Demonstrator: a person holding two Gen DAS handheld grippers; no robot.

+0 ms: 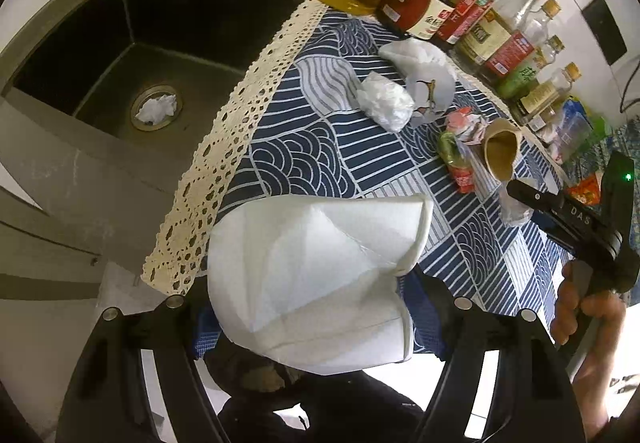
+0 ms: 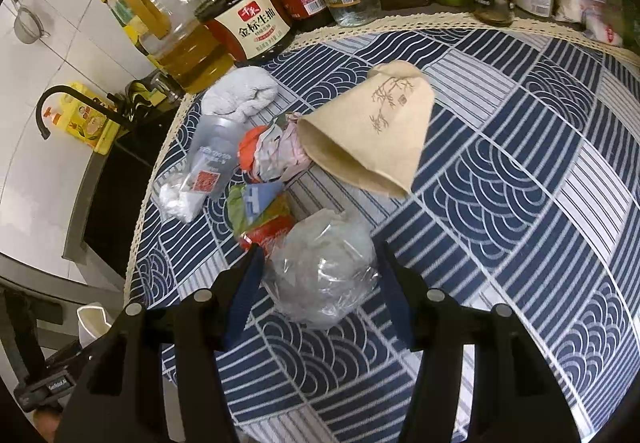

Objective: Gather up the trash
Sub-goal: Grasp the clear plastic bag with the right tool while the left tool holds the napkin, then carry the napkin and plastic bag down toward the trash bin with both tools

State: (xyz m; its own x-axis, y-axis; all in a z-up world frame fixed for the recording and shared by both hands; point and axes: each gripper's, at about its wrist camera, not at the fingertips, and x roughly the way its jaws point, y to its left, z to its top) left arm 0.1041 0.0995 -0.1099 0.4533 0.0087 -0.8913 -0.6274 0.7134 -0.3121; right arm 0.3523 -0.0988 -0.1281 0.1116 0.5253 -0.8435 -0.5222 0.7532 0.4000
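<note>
A home kitchen: a dark sink (image 1: 132, 55) with a black tap (image 2: 54, 103) sits beside a tabletop under a blue wave-patterned cloth (image 2: 500, 171), cooking-oil and sauce bottles (image 1: 424, 7) lining the white tiled wall (image 2: 72, 3).

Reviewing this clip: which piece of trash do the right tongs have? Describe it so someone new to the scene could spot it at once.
Start at the blue-and-white patterned tablecloth beside the dark sink. At the near end of the litter on it, the right tongs are shut on a crumpled clear plastic wad. Unlike the tan paper cone and the colourful wrappers behind it, it is see-through and glossy.
</note>
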